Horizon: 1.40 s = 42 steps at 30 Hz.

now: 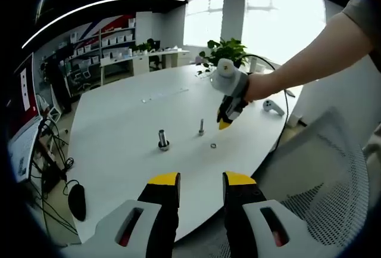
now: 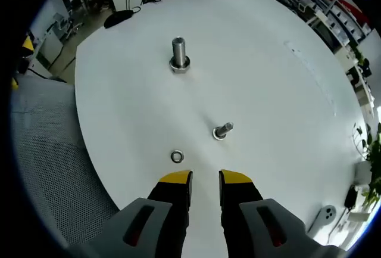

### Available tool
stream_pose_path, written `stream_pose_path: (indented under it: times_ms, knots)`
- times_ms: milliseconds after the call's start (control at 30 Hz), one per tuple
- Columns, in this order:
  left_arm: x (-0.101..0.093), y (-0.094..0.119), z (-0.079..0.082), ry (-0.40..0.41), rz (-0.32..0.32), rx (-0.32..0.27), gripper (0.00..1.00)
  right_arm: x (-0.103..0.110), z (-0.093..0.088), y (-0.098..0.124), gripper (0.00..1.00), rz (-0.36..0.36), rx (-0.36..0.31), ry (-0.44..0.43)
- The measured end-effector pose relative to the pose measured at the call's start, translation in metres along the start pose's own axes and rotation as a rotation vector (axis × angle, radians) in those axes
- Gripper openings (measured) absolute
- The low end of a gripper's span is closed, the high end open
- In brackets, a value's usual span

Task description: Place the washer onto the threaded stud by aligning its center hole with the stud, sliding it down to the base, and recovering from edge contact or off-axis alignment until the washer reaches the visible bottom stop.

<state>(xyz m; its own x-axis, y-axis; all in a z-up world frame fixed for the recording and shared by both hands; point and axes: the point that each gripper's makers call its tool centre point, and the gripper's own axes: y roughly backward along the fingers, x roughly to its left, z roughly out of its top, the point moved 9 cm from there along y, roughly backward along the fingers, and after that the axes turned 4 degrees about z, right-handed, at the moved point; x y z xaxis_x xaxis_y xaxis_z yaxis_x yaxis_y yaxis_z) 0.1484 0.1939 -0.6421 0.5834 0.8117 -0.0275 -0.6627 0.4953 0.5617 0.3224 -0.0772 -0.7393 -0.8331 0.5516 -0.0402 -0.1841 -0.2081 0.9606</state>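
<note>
A small metal washer [image 2: 177, 157] lies flat on the white table [image 2: 274, 91], just ahead and slightly left of my right gripper [image 2: 205, 179], which is open with nothing between its jaws. Beyond it a short threaded stud [image 2: 222, 130] stands bare, and a thicker bolt [image 2: 179, 54] stands farther off. In the left gripper view the washer [image 1: 213, 146], the stud [image 1: 201, 128] and the thick bolt [image 1: 162, 140] sit mid-table. My left gripper [image 1: 201, 180] is open, held back over the near table edge. The right gripper [image 1: 225, 120], in a gloved hand, hovers above the washer.
A dark mouse [image 1: 77, 201] lies near the table's left edge. A white controller [image 1: 272, 107] rests at the right edge, with a potted plant [image 1: 226, 49] behind it. A grey mesh chair [image 1: 321, 168] stands close to the table's near edge.
</note>
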Motion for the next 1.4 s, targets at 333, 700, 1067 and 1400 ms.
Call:
stream_pose_path:
  times_ms: [333,700,1067,1400]
  knots:
    - [0.001,0.0,0.0,0.003,-0.005,0.005,0.26,0.001,0.0,-0.001,0.21,0.008,0.0,0.011]
    - [0.001,0.0,0.0,0.009,-0.01,0.004,0.26,0.005,0.008,-0.008,0.22,0.027,-0.011,0.016]
    - [0.001,-0.001,-0.001,0.011,-0.006,0.007,0.26,0.013,0.013,-0.021,0.23,0.051,0.005,0.036]
    - [0.002,-0.001,-0.002,0.019,-0.006,0.014,0.26,0.014,0.02,-0.028,0.24,0.067,-0.004,0.028]
